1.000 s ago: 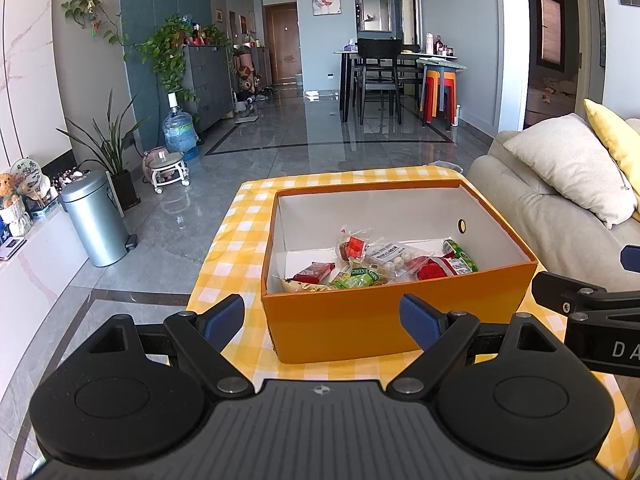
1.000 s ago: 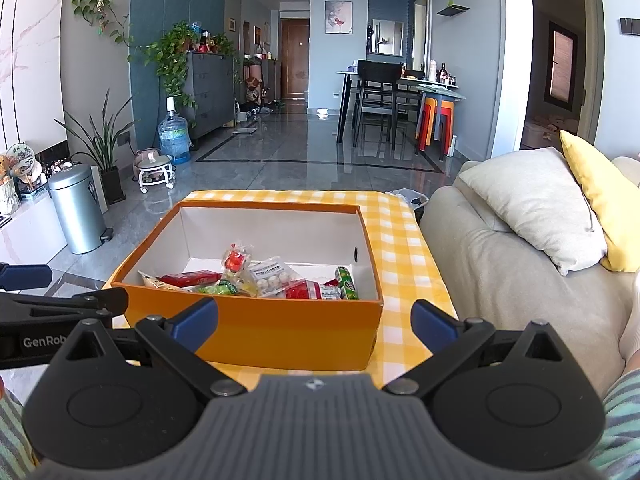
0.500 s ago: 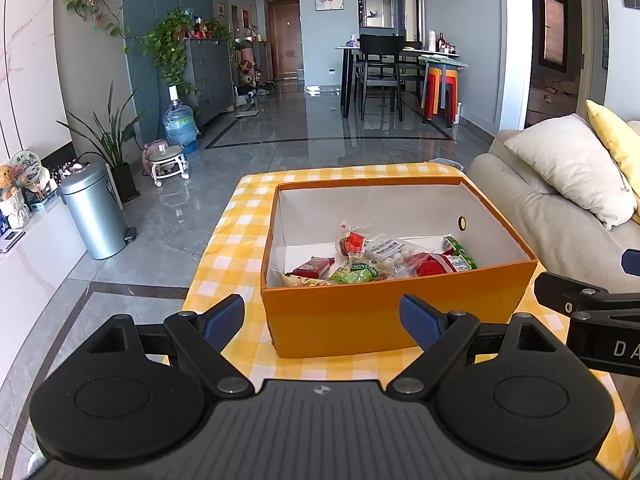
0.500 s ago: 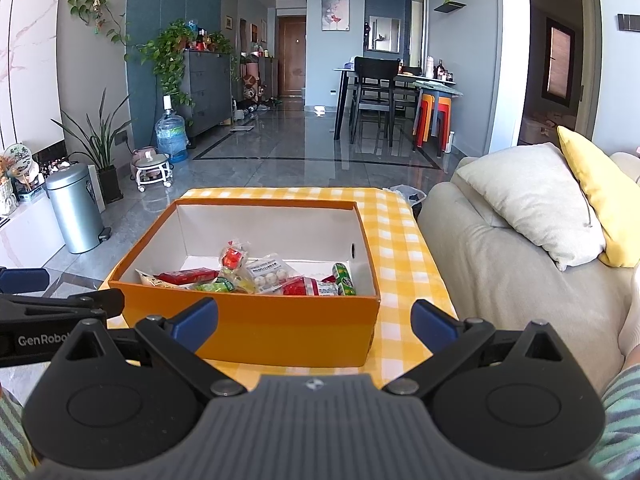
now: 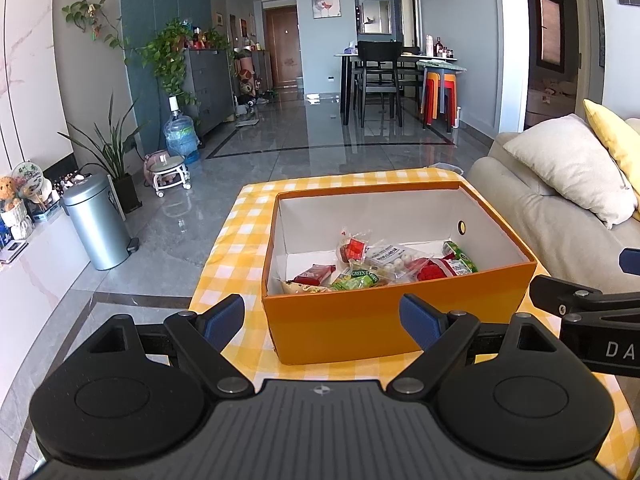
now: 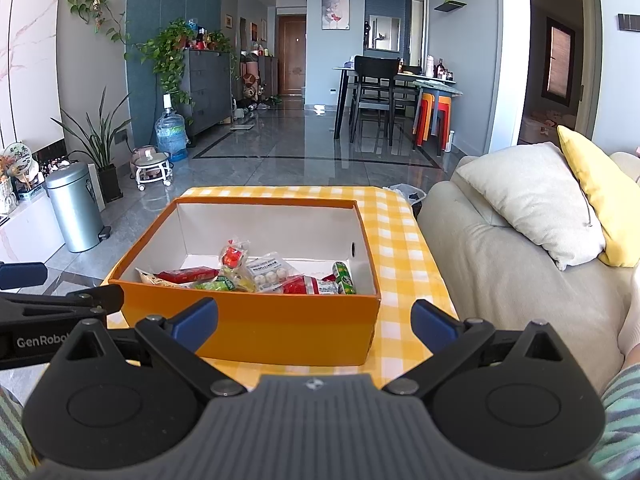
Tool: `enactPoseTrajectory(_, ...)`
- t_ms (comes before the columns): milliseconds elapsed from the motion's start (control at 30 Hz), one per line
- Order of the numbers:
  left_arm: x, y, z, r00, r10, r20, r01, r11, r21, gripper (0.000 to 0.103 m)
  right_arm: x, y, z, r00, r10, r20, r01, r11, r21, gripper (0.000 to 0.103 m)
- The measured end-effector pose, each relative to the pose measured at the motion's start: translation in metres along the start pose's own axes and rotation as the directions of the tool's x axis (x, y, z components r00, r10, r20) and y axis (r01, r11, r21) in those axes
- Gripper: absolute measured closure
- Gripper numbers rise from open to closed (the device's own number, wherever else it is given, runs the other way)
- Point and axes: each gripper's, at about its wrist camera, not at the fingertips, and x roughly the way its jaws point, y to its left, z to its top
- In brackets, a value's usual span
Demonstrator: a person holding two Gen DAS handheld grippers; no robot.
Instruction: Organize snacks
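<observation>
An orange box (image 5: pixel 396 320) (image 6: pixel 280 328) with a white inside stands on a yellow checked tablecloth (image 5: pixel 236 240) (image 6: pixel 400 232). Several snack packets lie along its near wall: a red bar (image 5: pixel 314 274) (image 6: pixel 186 275), a green packet (image 5: pixel 362 278), a clear bag of white balls (image 6: pixel 269 272), a red packet (image 5: pixel 438 268) (image 6: pixel 306 285) and a green tube (image 6: pixel 344 278). My left gripper (image 5: pixel 322 318) is open and empty, just short of the box. My right gripper (image 6: pixel 314 322) is open and empty too, before the box's near wall.
A beige sofa (image 6: pixel 500 276) with a grey cushion (image 6: pixel 528 196) and a yellow one (image 6: pixel 600 204) borders the table on the right. A metal bin (image 5: pixel 98 224) stands on the floor at left. The other gripper's arm (image 5: pixel 580 312) (image 6: pixel 52 312) crosses each view's edge.
Both grippers have tilted up and drawn back slightly, so the box sits lower in both views. The snacks and the box have not moved. Both jaws stay open.
</observation>
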Motion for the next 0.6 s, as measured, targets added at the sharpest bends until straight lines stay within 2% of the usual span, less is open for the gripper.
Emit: enactPoseTrajectory(600,0.0065,0.0025,-0.0028,1.0,-0.007,-0.031,0.007,1.0,-0.018,0.001,0.0067,-0.0003,-0.0053,1.0,-0.014,-0.028,0.014,1.0,0.0,0.004)
